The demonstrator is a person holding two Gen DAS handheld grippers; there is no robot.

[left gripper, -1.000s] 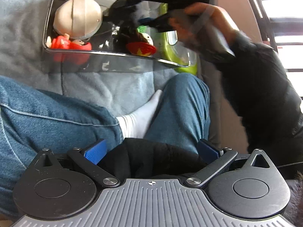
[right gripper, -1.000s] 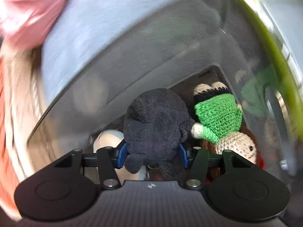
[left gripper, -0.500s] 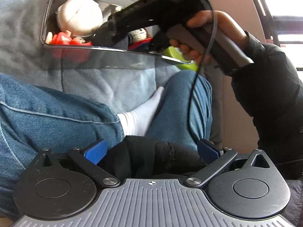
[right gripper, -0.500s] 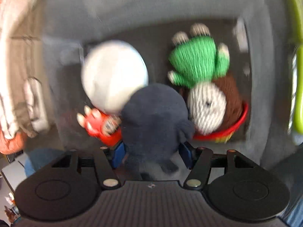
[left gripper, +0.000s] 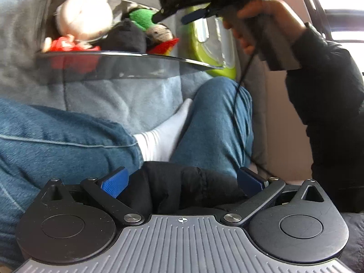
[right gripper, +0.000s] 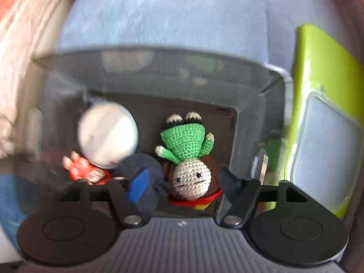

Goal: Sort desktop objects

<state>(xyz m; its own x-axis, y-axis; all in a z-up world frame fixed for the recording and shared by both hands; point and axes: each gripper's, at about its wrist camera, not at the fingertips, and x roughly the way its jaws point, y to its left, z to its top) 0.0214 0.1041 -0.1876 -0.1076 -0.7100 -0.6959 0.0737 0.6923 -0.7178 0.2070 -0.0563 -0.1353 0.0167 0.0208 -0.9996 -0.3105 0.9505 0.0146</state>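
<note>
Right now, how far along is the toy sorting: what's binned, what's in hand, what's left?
Done: four toys lie in the clear bin: the white-headed figure, dark plush, green crochet doll and the red item under the doll. In hand: nothing; the right gripper and left gripper are open. Left: no loose toys visible.

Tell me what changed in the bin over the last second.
The right gripper let go of the dark plush: a second ago its jaws were clamped on it, now they stand open and the plush lies in the clear bin beside the crocheted doll. The gripper has drawn back. The left gripper stayed open and idle; the white ball toy kept its place.
</note>
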